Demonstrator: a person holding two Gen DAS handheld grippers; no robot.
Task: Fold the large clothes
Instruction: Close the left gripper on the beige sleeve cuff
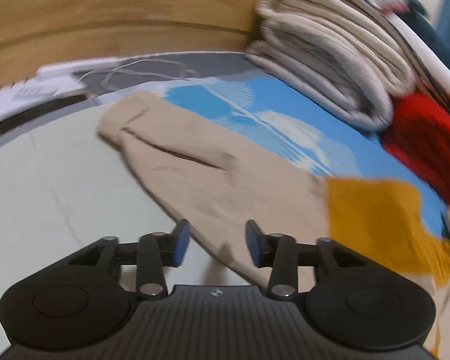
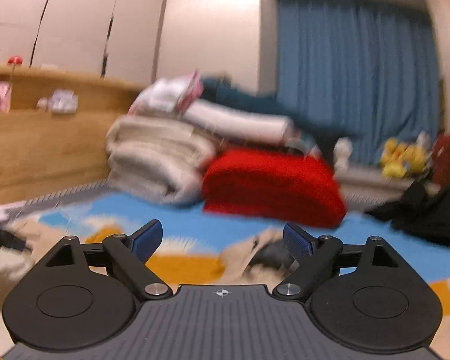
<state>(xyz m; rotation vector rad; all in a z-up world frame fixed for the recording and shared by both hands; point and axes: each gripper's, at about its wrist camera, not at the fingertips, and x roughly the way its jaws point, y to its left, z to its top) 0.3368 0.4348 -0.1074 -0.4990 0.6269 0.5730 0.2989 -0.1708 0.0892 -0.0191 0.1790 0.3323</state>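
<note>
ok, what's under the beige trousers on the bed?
The beige trousers lie across a blue-and-white patterned sheet with mustard-yellow patches; their near edge lies on a pale plain sheet. Whatever is directly beneath the fabric is covered.

Left wrist view looking steeply down along its fingers, sitting close over the beige garment (image 1: 213, 177) on the blue patterned sheet (image 1: 255, 111), facing the wooden headboard (image 1: 105, 24). Right wrist view looking almost level across the bed toward the blue curtain (image 2: 357, 72), sitting low and farther back. Both sharing the cream blanket stack (image 1: 324, 60) (image 2: 156, 156), the red blanket (image 1: 426, 138) (image 2: 273, 183) and the headboard.
</note>
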